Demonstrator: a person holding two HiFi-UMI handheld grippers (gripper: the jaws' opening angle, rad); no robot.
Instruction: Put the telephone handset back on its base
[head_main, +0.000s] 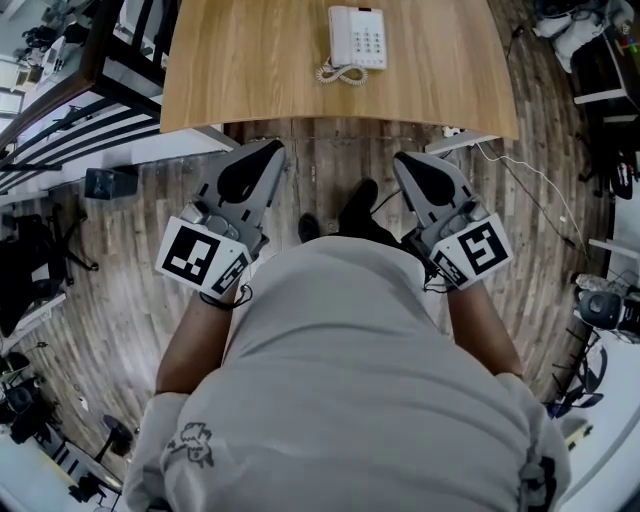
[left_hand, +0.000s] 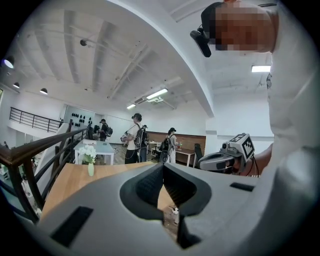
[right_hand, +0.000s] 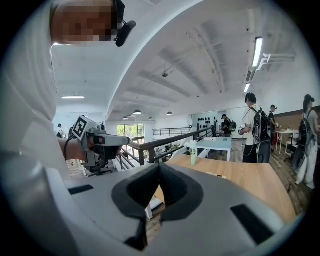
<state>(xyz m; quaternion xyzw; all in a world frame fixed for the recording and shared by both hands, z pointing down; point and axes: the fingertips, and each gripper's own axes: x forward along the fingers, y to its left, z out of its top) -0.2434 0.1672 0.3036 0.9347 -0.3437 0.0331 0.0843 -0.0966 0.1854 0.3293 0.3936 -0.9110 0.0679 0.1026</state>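
Left gripper and right gripper, pressed shut and empty, hang far from the telephone, whose handset is likely light, rigid and best pinched mid-span.

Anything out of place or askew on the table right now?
Nothing stands out. The white corded telephone sits square on the light wooden table, its handset apparently seated along its left side, the coiled cord bunched in front. Left gripper and right gripper are shut, empty, short of the table.

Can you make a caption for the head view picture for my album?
Left gripper and right gripper, both shut and empty, held short of the wooden table with the white telephone.
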